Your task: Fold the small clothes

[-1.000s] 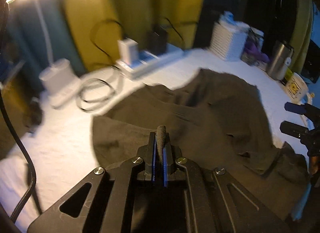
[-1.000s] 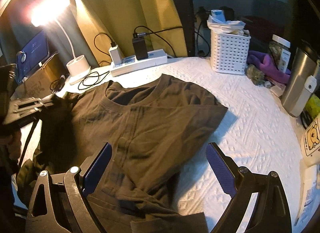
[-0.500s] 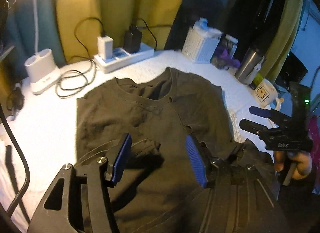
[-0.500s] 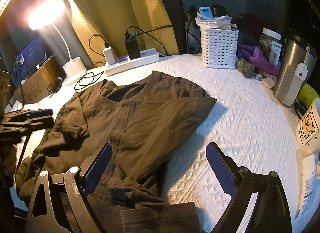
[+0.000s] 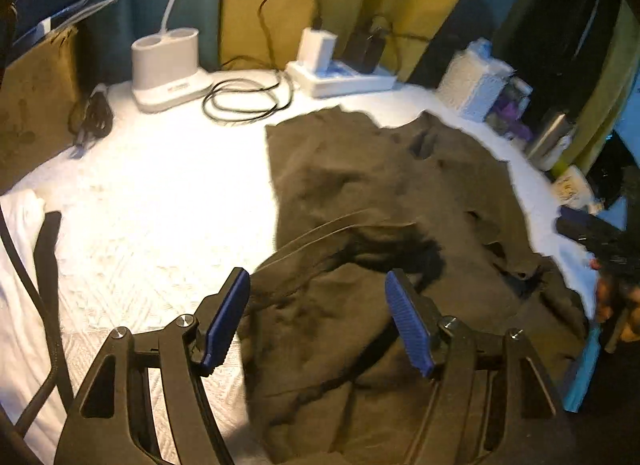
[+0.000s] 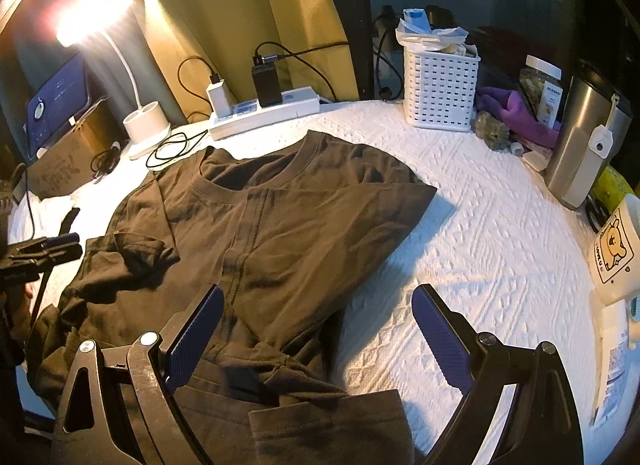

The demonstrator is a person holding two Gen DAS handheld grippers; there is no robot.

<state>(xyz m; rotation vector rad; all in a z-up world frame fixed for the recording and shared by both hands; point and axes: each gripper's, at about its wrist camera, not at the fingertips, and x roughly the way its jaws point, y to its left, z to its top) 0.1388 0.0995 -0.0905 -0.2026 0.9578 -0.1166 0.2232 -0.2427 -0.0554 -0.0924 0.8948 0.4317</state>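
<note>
A dark brown T-shirt [image 6: 300,225] lies flat on the white quilted cover, collar toward the far side. Its left sleeve [image 6: 140,249] lies folded inward in a rumpled heap. In the left wrist view the shirt [image 5: 380,185] fills the middle and right. My left gripper [image 5: 316,293] hovers over the shirt's left edge. Its jaws are opening, and the cloth lies below the gap with neither pad touching it. It also shows as the left gripper [image 6: 52,249] at the left edge of the right wrist view. My right gripper [image 6: 318,301] stands wide open above the shirt's lower hem, holding nothing.
Along the back stand a power strip [image 6: 264,113] with chargers, a lamp base [image 6: 146,121], a coiled cable [image 5: 244,97] and a white basket [image 6: 440,89]. A steel tumbler [image 6: 584,137] and a bear-print mug [image 6: 616,249] sit at the right. Bare white cover [image 6: 480,225] lies right of the shirt.
My left gripper was shut on a pinch of shirt fabric, then opened and let it drop. It has moved left toward the shirt's edge. The right gripper has stayed put.
</note>
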